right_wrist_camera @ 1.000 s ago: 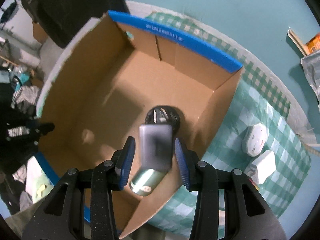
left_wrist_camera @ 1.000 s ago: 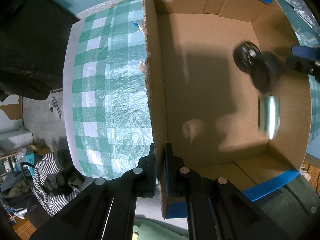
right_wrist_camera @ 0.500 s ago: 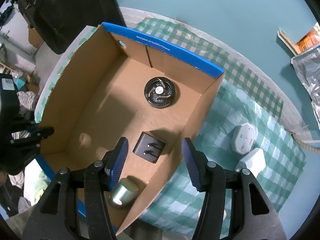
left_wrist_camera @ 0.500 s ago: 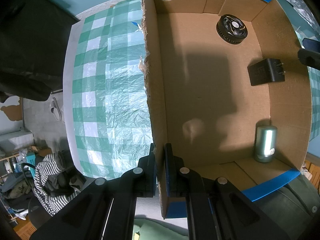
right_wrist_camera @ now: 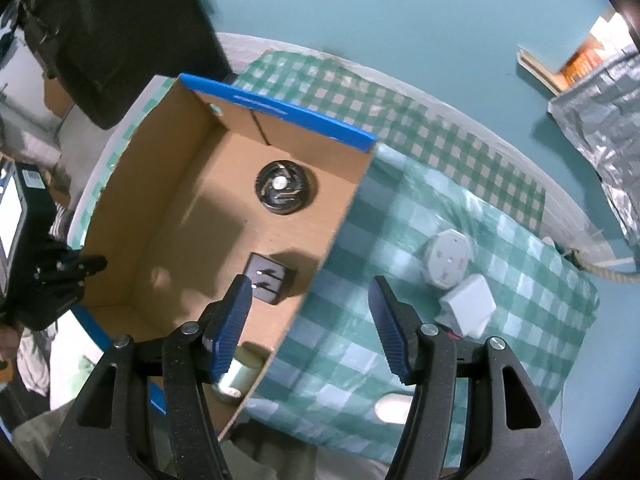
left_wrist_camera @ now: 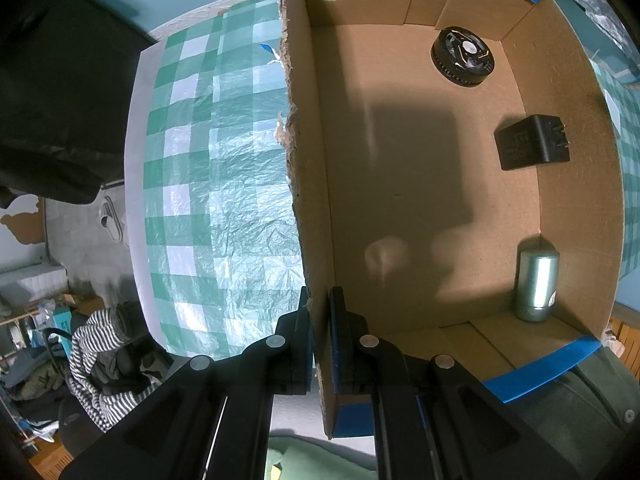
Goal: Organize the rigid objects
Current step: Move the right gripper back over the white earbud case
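The left gripper (left_wrist_camera: 320, 332) is clamped on the torn left wall of the cardboard box (left_wrist_camera: 308, 200), one pad on the outside face and one on the inside face, near the box's near left corner. The box is open-topped, with blue tape along its near and far rims, and sits on a green-and-white checked tablecloth (left_wrist_camera: 208, 184). Three objects lie on the box floor along its right side: a round black fan (left_wrist_camera: 463, 56) in the far right corner, a black plug adapter (left_wrist_camera: 530, 142) with two prongs midway along the right wall, and a silver cylinder (left_wrist_camera: 535, 285) in the near right corner, touching or just beside the right wall. The three are apart from one another. The right gripper (right_wrist_camera: 310, 312) has just been opening; its jaws stand apart with nothing between them, above the box's right wall, its left finger over the box interior near the adapter (right_wrist_camera: 269, 282) and its right finger over the tablecloth. Outside the box, to the right on the cloth, a white round device (right_wrist_camera: 447, 258) and a white plug adapter (right_wrist_camera: 467, 304) lie just beside each other. A crumpled silver bag (right_wrist_camera: 600, 100) lies at far right.
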`<state>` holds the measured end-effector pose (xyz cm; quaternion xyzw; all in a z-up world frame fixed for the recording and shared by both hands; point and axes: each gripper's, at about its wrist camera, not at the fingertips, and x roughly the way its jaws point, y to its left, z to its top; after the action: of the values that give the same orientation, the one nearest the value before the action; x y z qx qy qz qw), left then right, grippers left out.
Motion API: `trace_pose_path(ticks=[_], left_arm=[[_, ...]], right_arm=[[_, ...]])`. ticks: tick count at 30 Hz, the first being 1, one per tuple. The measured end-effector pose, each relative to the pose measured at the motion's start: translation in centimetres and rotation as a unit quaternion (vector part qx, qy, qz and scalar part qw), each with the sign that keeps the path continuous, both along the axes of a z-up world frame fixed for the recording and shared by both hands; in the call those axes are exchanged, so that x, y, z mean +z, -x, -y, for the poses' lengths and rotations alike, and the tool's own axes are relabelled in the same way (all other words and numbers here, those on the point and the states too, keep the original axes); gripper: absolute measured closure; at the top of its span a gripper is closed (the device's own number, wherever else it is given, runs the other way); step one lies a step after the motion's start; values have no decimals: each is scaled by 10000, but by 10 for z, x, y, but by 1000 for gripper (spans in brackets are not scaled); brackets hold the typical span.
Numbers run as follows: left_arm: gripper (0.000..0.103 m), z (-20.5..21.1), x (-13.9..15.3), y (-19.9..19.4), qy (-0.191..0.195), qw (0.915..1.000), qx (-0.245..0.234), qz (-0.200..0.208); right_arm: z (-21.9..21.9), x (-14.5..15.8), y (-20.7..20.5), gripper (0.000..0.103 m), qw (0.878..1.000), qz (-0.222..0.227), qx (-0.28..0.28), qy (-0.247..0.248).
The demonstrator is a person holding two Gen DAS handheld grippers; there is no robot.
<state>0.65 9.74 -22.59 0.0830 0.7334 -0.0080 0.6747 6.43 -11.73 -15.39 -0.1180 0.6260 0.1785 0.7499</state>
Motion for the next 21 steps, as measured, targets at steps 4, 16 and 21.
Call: trace_pose_path(ticks=[4,16,21], left_arm=[[96,0,0,0,-5,10000,-2,-7],[96,1,0,1,-1,10000,3,-8],[96,1,0,0,0,10000,3,-10]], right_arm=[[14,2,1,42,9999,1,-142,69],[88,-19,12,42,9950,-335,-897,276],[123,-35,22,39,9902,-550,-1209,435]])
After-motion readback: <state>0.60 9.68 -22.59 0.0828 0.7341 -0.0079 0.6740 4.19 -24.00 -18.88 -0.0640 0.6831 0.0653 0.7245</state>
